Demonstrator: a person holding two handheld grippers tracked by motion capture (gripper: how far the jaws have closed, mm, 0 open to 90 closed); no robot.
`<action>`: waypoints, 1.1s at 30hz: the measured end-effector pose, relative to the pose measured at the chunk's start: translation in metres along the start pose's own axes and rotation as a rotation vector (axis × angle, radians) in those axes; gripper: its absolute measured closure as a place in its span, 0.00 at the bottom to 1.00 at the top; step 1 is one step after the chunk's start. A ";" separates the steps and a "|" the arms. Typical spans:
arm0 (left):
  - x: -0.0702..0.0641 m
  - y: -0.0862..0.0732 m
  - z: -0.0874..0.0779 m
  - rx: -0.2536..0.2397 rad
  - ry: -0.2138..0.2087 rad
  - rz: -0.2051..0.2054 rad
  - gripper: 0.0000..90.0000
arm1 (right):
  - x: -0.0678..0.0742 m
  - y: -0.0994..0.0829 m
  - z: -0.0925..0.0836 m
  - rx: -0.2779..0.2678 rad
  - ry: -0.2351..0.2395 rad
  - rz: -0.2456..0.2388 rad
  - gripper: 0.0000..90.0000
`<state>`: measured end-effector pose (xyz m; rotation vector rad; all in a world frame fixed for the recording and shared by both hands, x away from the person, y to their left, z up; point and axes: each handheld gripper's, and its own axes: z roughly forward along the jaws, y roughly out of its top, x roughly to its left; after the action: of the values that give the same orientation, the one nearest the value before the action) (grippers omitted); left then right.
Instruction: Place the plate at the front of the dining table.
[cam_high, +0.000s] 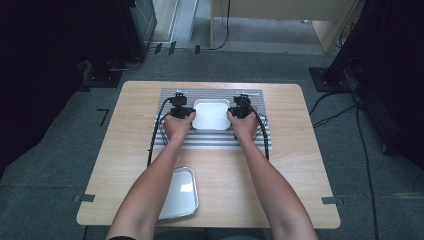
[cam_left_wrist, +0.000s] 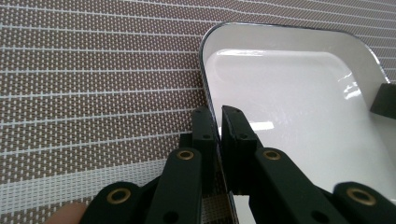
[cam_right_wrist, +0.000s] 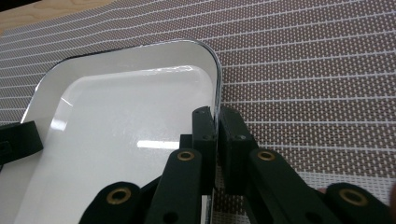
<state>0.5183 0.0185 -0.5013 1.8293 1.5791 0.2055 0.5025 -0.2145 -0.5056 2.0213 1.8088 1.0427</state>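
Item: white tray, lying on striped mat, table centre.
Left gripper pinching rim at 9 o'clock; right gripper pinching rim at 3 o'clock, jaws narrow.
Likely light, stiff, glossy, slippery; gripping opposite rims is keeping it level.

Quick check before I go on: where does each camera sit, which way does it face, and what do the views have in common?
High view: above the person's side, facing forward and down on the table; both forearms reach to the white tray on the striped mat.
Left gripper view: rides the left tool, looking along its jaws, closed on the tray's left rim.
Right gripper view: rides the right tool, its jaws closed on the opposite rim.
Shared: all three show the white tray and mat; each gripper view glimpses the other tool across the tray.
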 end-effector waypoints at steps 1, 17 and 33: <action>0.000 0.000 0.000 -0.001 0.001 0.001 0.95 | 0.000 -0.001 0.001 -0.001 0.000 -0.002 0.97; 0.007 -0.005 -0.012 -0.041 -0.029 -0.004 0.31 | -0.022 0.007 -0.016 -0.089 0.087 -0.017 0.53; 0.016 -0.020 -0.048 -0.092 -0.036 0.044 0.14 | -0.030 -0.004 -0.045 -0.109 0.019 -0.097 0.36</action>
<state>0.4799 0.0525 -0.4823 1.7884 1.4815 0.2604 0.4710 -0.2539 -0.4858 1.8475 1.7985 1.1102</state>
